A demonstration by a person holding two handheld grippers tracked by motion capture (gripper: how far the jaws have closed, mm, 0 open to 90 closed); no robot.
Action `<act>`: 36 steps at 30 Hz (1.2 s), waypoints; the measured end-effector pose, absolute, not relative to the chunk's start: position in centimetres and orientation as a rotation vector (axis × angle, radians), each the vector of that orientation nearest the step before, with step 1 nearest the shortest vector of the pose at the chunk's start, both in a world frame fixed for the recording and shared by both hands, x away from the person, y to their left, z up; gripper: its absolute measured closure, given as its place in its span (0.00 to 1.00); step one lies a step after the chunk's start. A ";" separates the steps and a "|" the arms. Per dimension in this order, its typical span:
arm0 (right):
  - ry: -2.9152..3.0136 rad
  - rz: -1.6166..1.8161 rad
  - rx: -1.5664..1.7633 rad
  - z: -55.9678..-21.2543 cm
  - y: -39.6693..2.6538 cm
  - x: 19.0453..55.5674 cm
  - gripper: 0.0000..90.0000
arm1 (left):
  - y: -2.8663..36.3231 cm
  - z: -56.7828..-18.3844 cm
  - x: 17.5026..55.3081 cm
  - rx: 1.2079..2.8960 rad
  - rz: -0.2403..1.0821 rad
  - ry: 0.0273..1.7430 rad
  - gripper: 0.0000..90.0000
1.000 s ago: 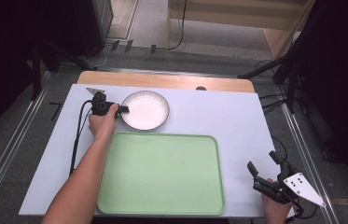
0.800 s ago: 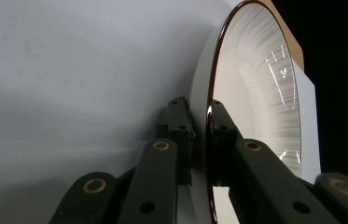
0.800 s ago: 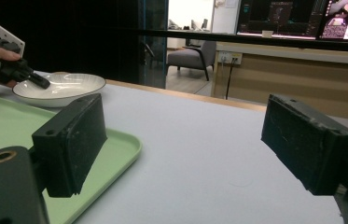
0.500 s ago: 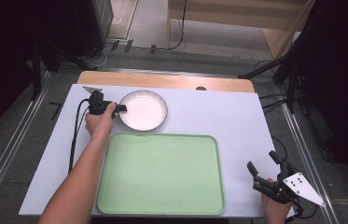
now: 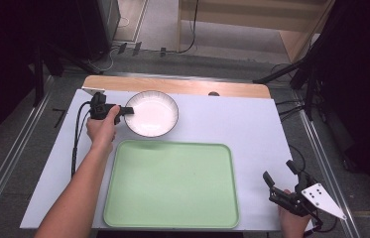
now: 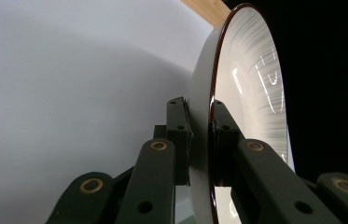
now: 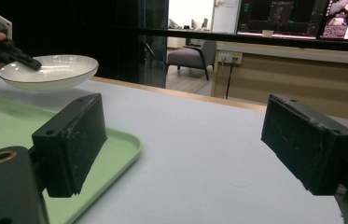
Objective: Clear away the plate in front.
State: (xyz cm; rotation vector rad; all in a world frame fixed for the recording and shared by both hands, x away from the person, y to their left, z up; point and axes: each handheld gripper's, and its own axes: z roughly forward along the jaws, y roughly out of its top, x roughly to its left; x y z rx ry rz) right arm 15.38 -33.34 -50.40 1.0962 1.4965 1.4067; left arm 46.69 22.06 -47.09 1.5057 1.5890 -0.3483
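Note:
A white bowl [image 5: 152,113] with a thin dark rim hangs a little above the table at the back left. My left gripper [image 5: 126,111] is shut on the bowl's left rim; in the left gripper view the rim [image 6: 209,140] is pinched between the two jaws. The right gripper view shows the same bowl [image 7: 50,71] lifted clear of the table, held by the other gripper [image 7: 27,63]. A pale green tray [image 5: 172,184] lies in front of the bowl. My right gripper [image 5: 278,179] stands open near the front right corner, with nothing between its pads [image 7: 71,142].
The table has a light grey cover [image 5: 232,124] with a wooden strip [image 5: 172,85] along its far edge. A cable [image 5: 76,144] trails from the left gripper along the left side. Free surface lies right of the tray.
The bowl, held by my left gripper, has shifted slightly toward the tray and risen off the table. The right gripper has stayed in place.

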 end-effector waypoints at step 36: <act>1.497 1.407 1.093 -50.3 -33.3 15.3 0.16 | 19.7 -45.3 41.1 1.693 -0.379 1.385 0.91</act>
